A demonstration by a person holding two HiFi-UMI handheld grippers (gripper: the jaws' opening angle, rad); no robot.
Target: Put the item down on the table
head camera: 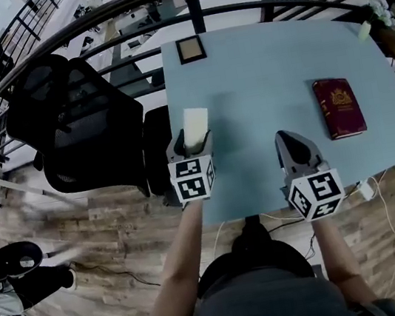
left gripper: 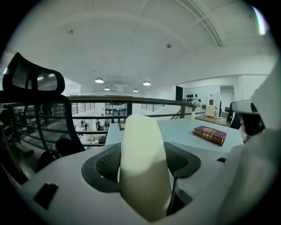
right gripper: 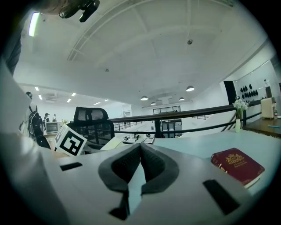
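Left hand-held gripper clamped on pale cream oblong item at pale blue counter edge. Right hand-held gripper jaws together, empty. Maroon gold-crested book: lettering illegible.

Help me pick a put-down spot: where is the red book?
In the head view the red book lies flat on the right of the table, just ahead-right of the right gripper, well apart from the cream block in the left gripper.
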